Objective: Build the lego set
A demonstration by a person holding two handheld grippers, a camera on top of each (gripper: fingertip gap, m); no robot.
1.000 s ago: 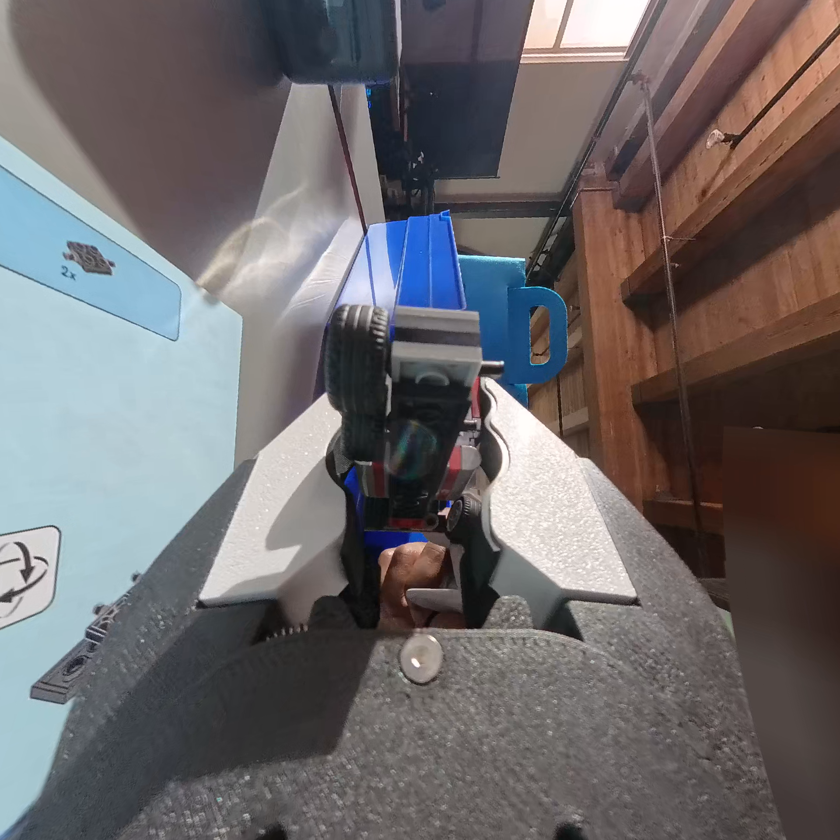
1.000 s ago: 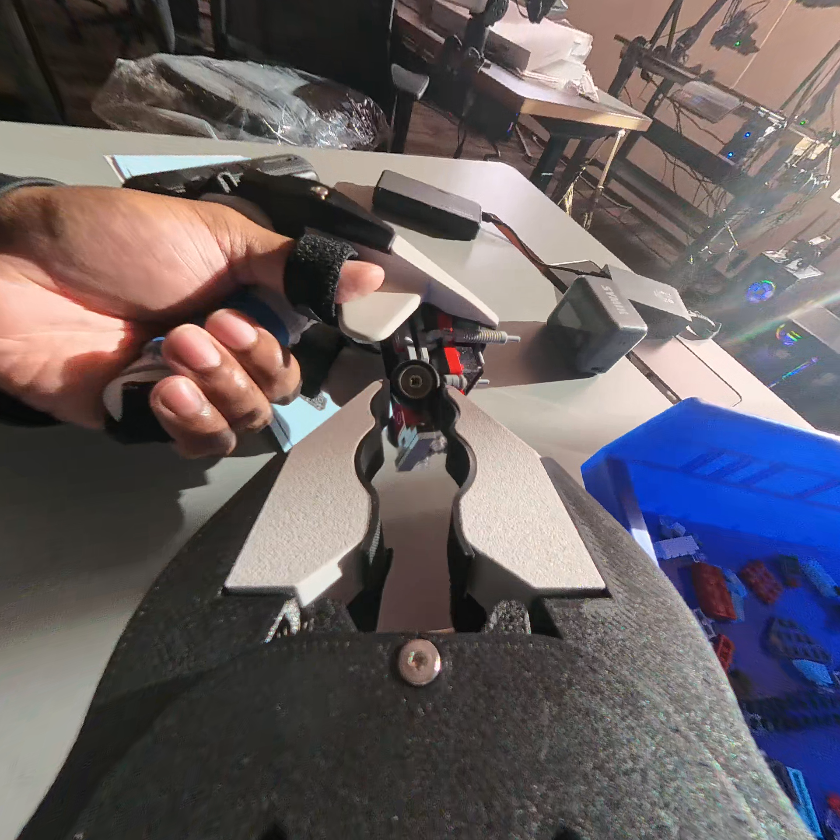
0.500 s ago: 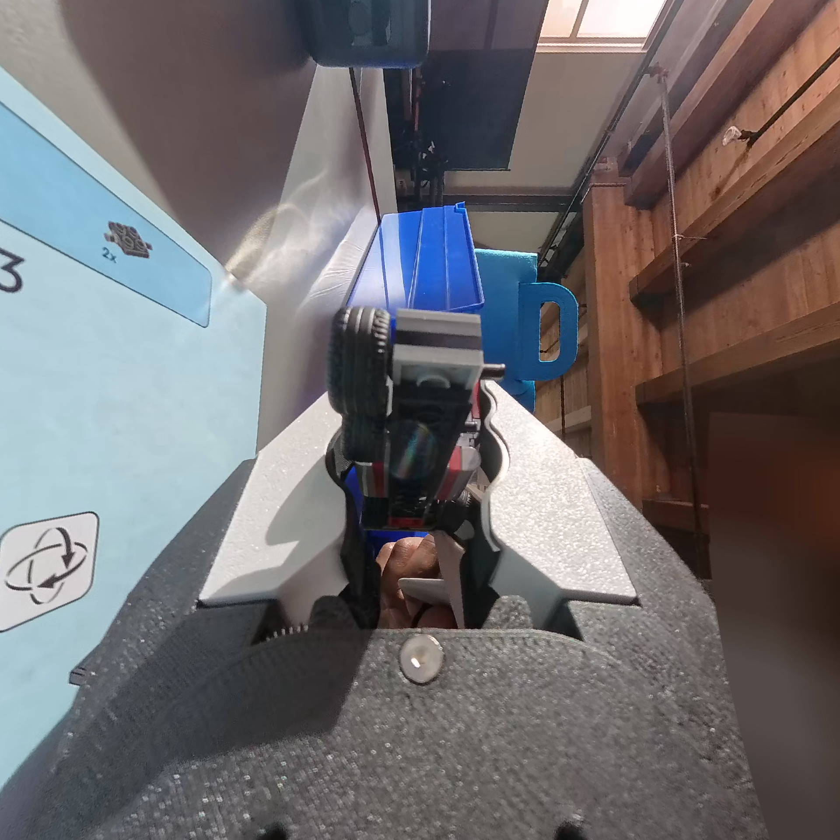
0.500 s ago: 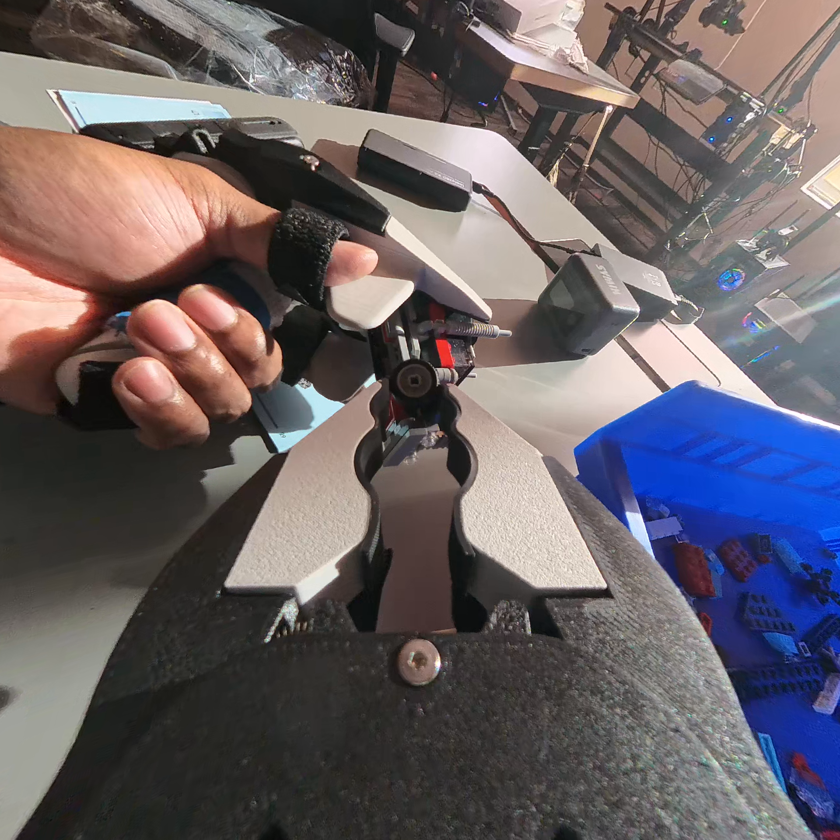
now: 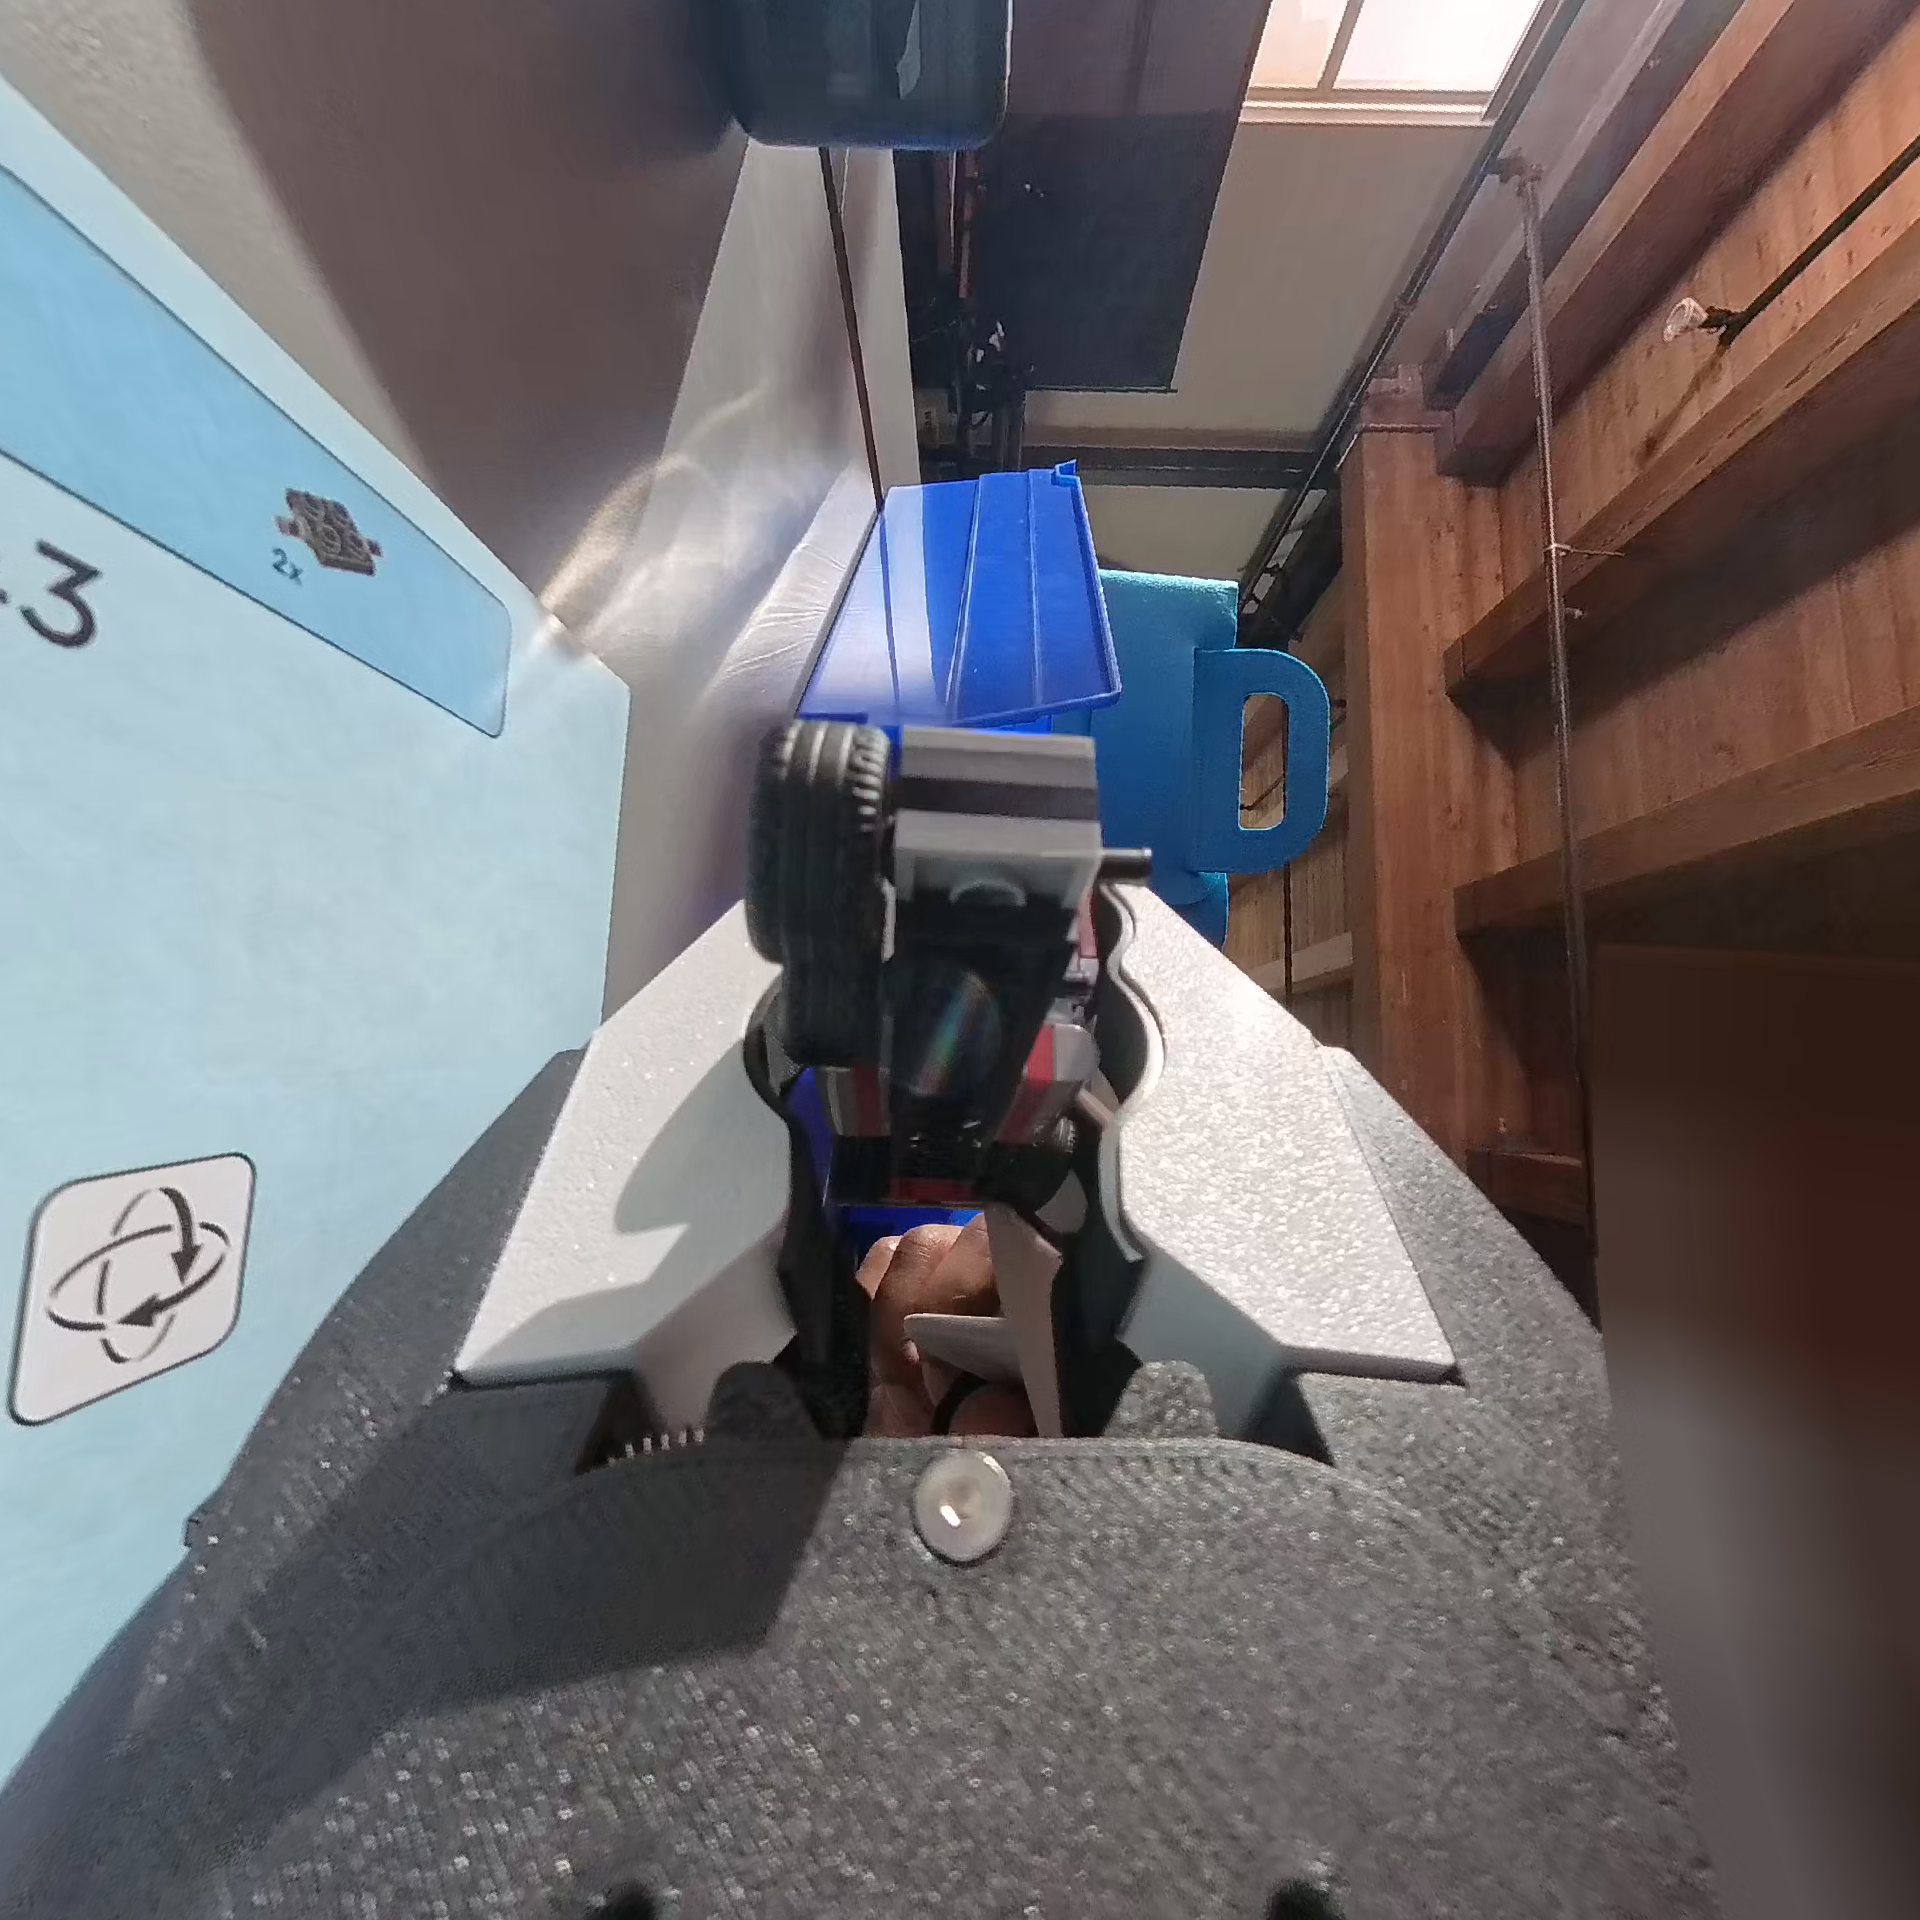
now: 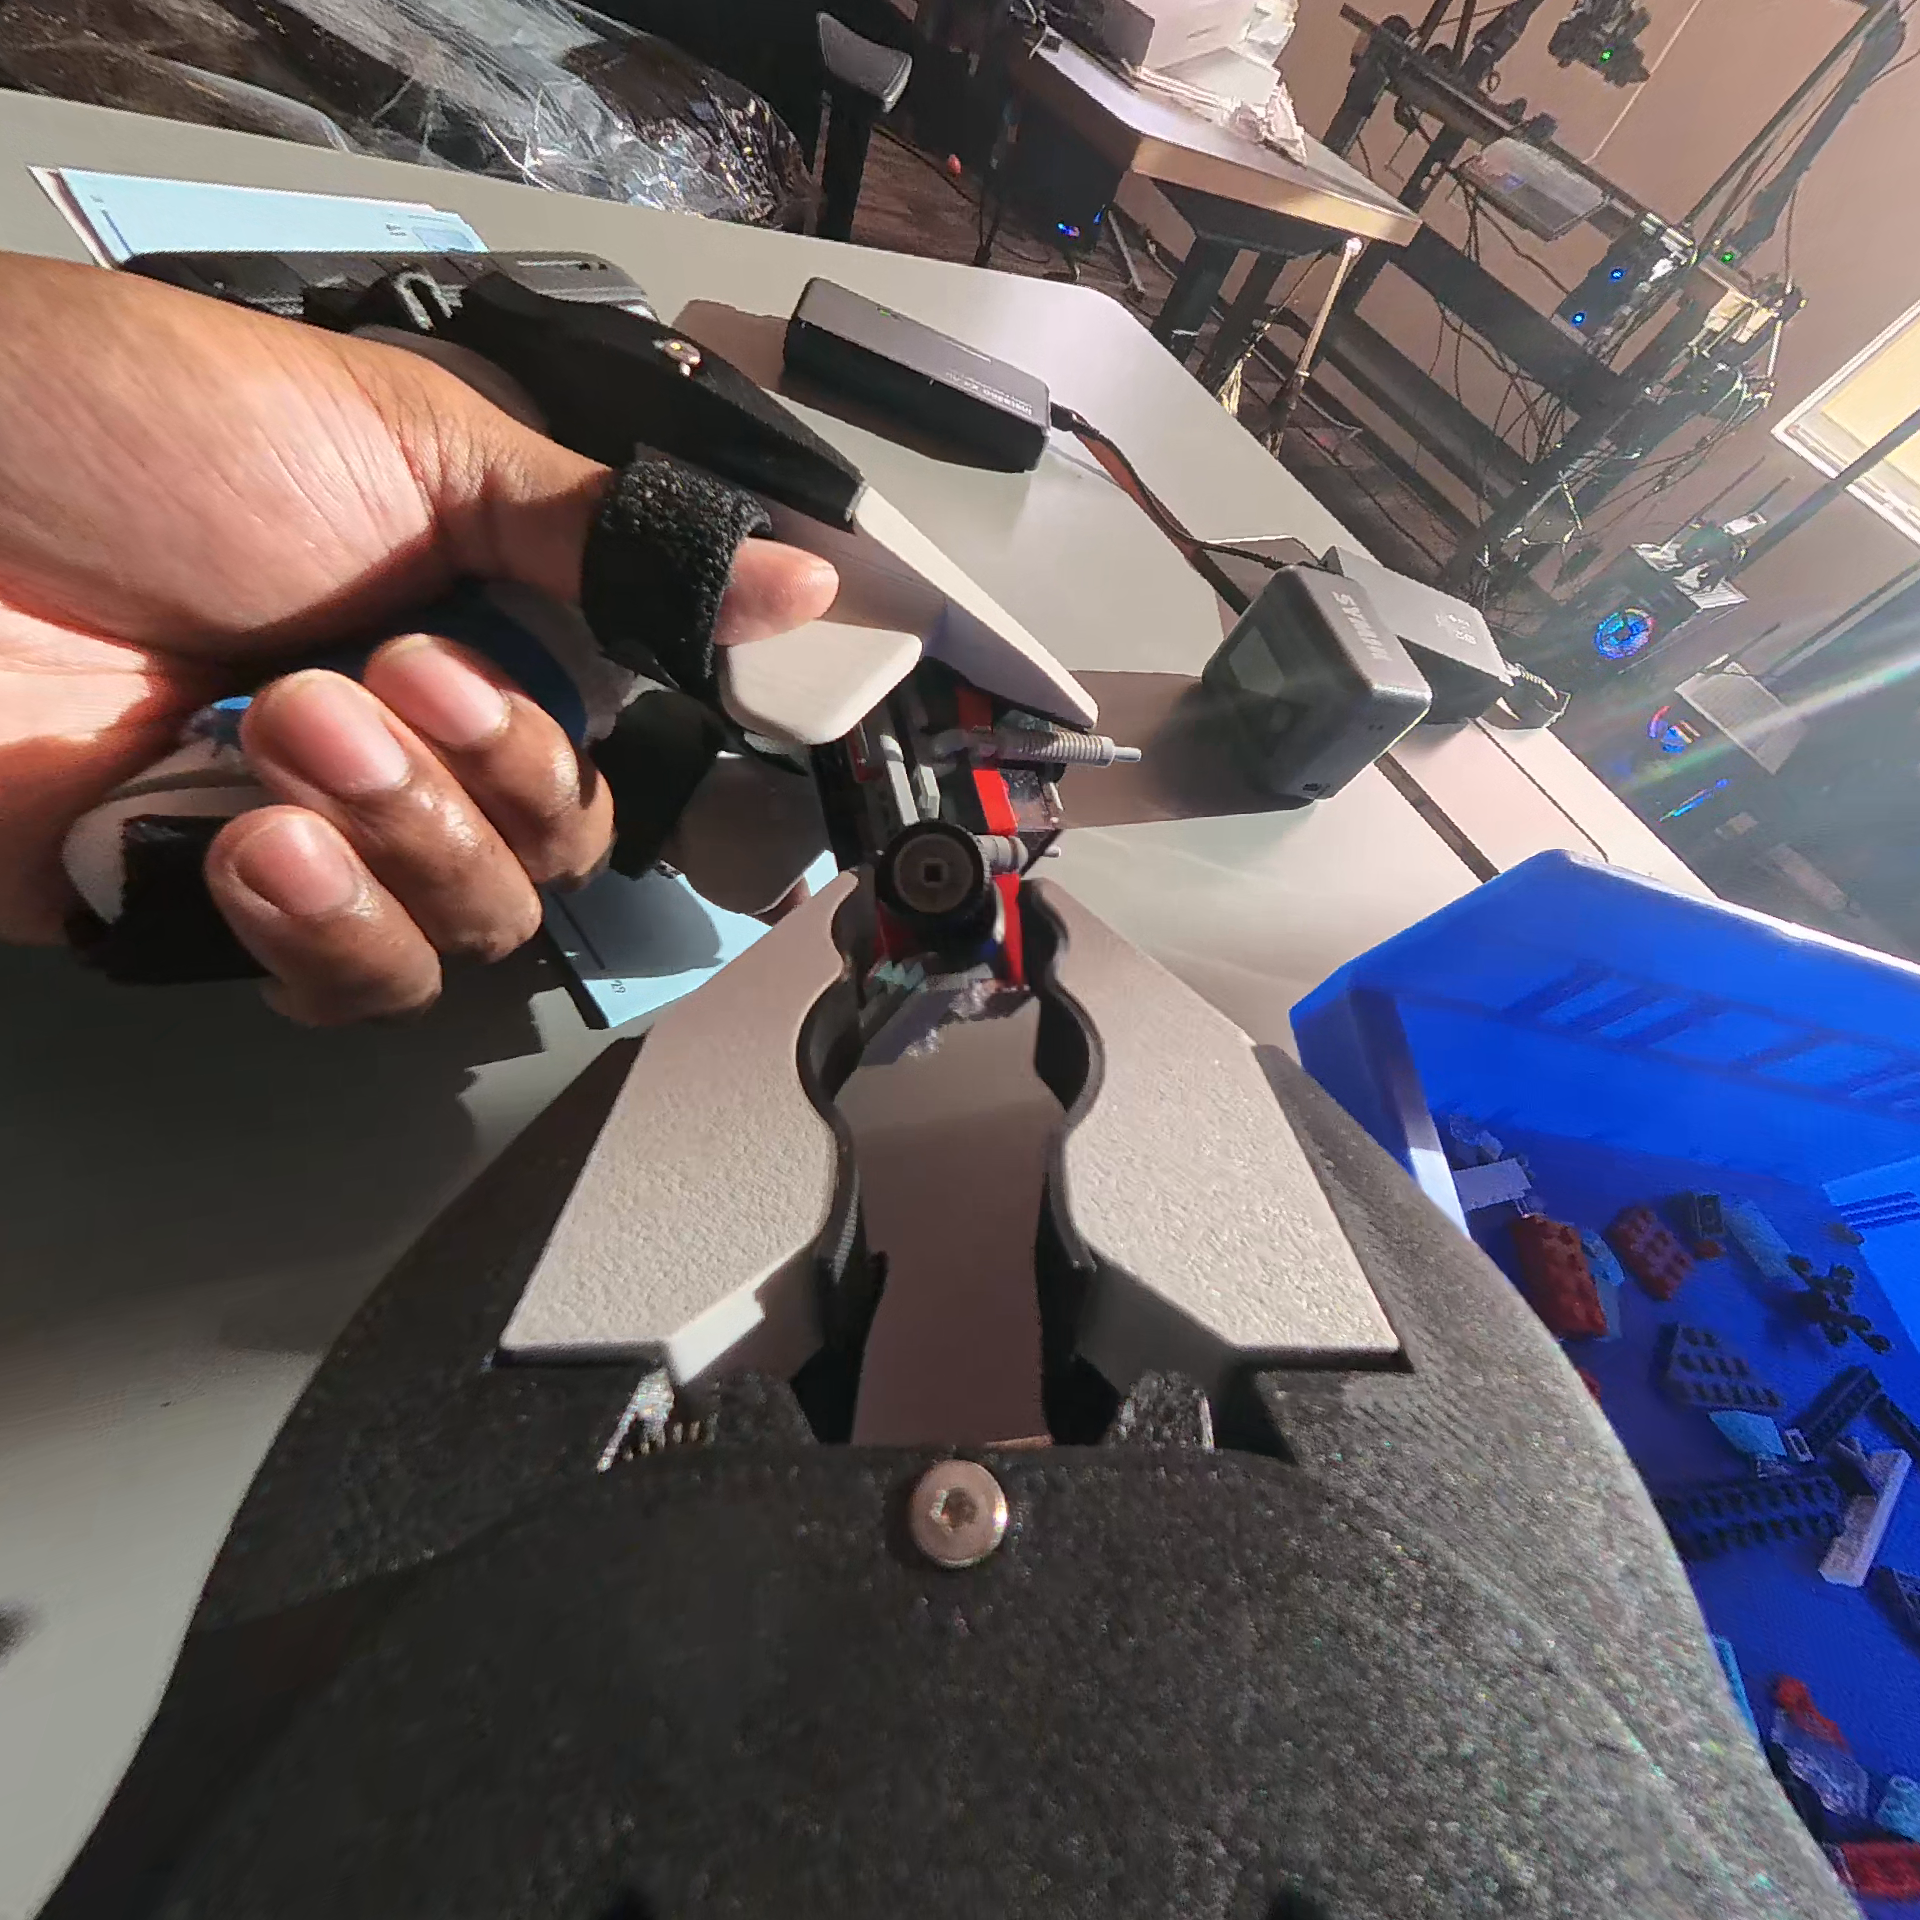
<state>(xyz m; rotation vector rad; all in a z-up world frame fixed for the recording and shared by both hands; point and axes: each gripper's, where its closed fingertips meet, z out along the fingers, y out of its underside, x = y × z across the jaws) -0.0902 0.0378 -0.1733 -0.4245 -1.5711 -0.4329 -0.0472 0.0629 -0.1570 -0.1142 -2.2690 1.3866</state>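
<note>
Nearest to us, the left gripper (image 5: 940, 997) has its jaws closed on the partly built lego vehicle (image 5: 935, 935) — grey, black, red and blue, with one black rubber tyre (image 5: 821, 883) fitted on its left side and a bare axle pin on the other. From the right wrist view, the right gripper (image 6: 940, 987) has its jaws closed around a small black wheel hub (image 6: 928, 871) at the model's lower end, though we cannot tell whether they bear on it. We judge the build well begun but unfinished: wheels are still going on. To the right, the blue plastic bin (image 6: 1558, 997) still holds many loose bricks (image 6: 1662, 1299); the pale blue instruction sheet (image 5: 260, 831) lies open on the grey table (image 6: 1195, 468) beyond.
</note>
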